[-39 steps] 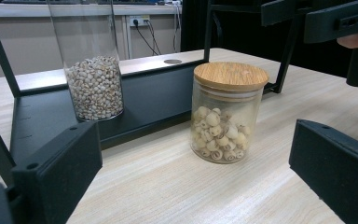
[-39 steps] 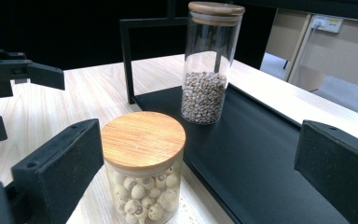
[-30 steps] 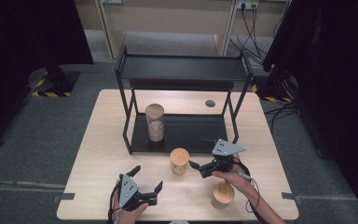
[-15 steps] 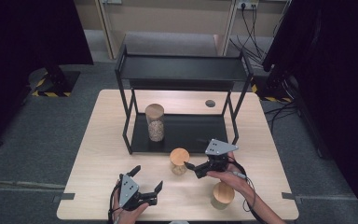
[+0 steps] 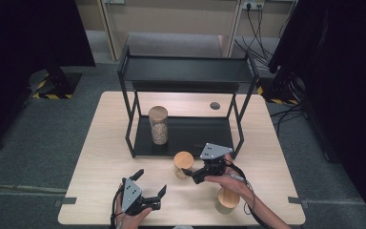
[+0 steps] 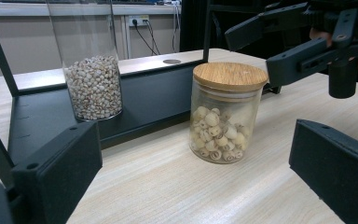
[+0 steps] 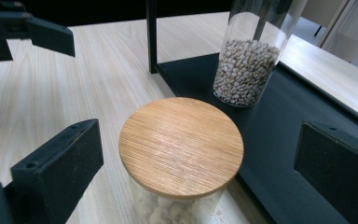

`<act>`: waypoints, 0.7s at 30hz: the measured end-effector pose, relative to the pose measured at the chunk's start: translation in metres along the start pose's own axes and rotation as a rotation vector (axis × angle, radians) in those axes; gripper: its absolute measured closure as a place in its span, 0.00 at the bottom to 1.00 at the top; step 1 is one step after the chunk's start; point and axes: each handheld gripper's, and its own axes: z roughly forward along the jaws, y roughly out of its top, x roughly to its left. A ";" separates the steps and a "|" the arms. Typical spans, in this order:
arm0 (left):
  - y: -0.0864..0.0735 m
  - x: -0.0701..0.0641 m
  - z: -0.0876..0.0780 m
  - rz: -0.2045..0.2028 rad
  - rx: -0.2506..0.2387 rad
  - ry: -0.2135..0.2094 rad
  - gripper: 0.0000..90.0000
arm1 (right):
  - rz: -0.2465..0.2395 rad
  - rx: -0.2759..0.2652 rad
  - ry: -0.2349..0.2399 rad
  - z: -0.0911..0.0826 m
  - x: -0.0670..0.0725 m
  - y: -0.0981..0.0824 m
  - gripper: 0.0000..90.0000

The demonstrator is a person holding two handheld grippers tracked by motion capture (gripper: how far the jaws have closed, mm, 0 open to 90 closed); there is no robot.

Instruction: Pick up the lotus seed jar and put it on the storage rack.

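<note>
The short jar (image 5: 183, 163) stands upright on the worktop (image 5: 100, 143), lid up, long axis vertical, just at nine o'clock of the right tool (image 5: 194, 174), whose jaws gape wide, gripping nothing.

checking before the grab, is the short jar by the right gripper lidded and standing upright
Yes to both. The short jar stands upright on the table, its wooden lid seated flat on top. The right gripper is open beside it, not gripping.

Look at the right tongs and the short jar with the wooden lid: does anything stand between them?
Nothing visible does. The right tongs hang open just beside the short jar, jaws either side of its lid in the right gripper view. The tall jar stands farther back on the shelf.
</note>
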 end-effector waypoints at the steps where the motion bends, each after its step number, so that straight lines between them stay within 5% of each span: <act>1: 0.000 0.000 0.000 0.001 0.000 0.000 0.02 | 0.000 0.005 0.001 0.001 0.000 0.001 0.02; 21: 0.000 0.000 0.000 0.004 -0.002 0.000 0.02 | -0.015 0.113 0.023 0.021 0.000 0.019 0.09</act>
